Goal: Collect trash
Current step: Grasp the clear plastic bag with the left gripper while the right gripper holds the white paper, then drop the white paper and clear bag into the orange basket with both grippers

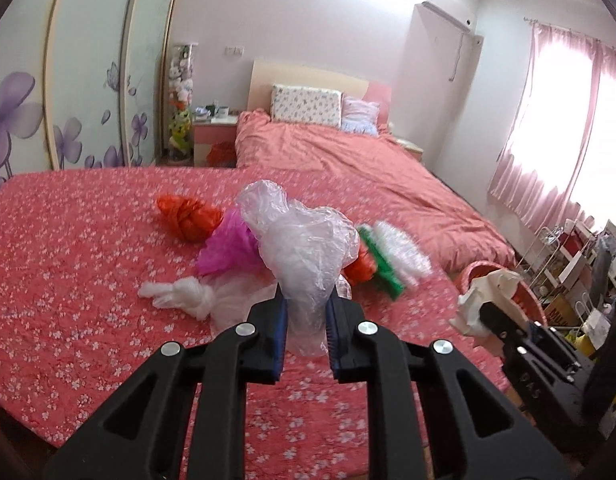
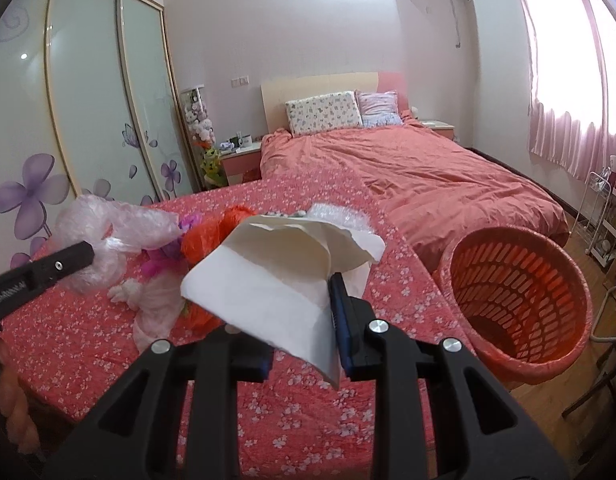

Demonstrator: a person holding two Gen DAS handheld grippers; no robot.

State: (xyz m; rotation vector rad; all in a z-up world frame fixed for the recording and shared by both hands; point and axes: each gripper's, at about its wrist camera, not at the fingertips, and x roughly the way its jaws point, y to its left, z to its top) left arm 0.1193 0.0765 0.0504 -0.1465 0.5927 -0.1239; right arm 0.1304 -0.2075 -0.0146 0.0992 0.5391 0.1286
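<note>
My left gripper (image 1: 306, 300) is shut on a crumpled clear plastic bag (image 1: 304, 240) and holds it above the floral red tabletop (image 1: 68, 264). My right gripper (image 2: 304, 304) is shut on a white paper sheet (image 2: 276, 276), held above the table's right part, left of the red lattice basket (image 2: 515, 304). On the table lie an orange bag (image 1: 188, 218), a magenta bag (image 1: 228, 248), a knotted white bag (image 1: 180, 294) and a green-and-white wrapper (image 1: 391, 258). The right gripper with its paper (image 1: 483, 300) shows in the left wrist view.
A bed with a salmon cover (image 2: 427, 176) stands behind the table. A wardrobe with purple flowers (image 1: 68, 80) is on the left. A nightstand (image 1: 214, 132) stands beside the bed. Wire shelves (image 1: 571, 264) stand at the right under pink curtains (image 1: 567, 120).
</note>
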